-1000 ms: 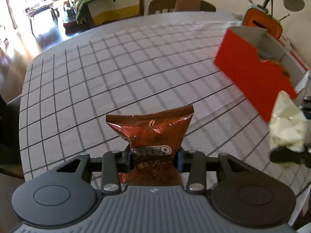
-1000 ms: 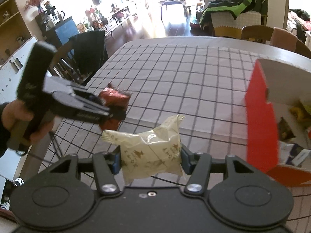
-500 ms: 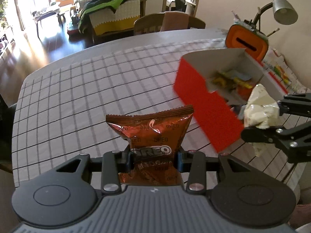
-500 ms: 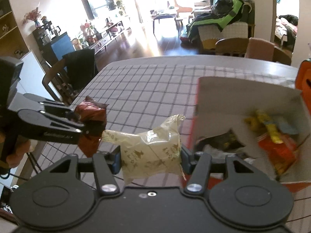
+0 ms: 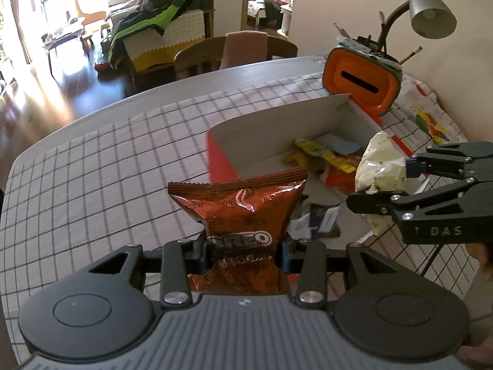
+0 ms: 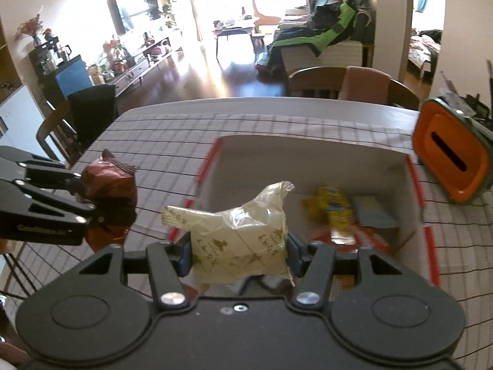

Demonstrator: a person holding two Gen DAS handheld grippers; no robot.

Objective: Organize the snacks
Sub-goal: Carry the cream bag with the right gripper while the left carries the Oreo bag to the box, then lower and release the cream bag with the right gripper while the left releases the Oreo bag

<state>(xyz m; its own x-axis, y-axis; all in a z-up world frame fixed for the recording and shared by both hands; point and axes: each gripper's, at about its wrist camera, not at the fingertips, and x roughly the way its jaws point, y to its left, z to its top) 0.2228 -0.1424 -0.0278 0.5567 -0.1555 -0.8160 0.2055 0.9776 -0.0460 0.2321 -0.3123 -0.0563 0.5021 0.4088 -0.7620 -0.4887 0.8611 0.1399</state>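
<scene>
My left gripper is shut on a brown Oreo packet and holds it in the air at the near left corner of the red box. My right gripper is shut on a cream snack bag and holds it over the box's near edge. The box has white inner walls and holds several snack packets. The right gripper and its cream bag show at the right of the left wrist view. The left gripper with the Oreo packet shows at the left of the right wrist view.
The box stands on a table with a checked cloth. An orange container with a slot stands behind the box, with a grey desk lamp above it. Wooden chairs stand at the far edge. The table's left edge is near.
Both grippers have moved toward the red box with their packets. The box, at the right edge before, now lies ahead of both grippers with its inside in view.
</scene>
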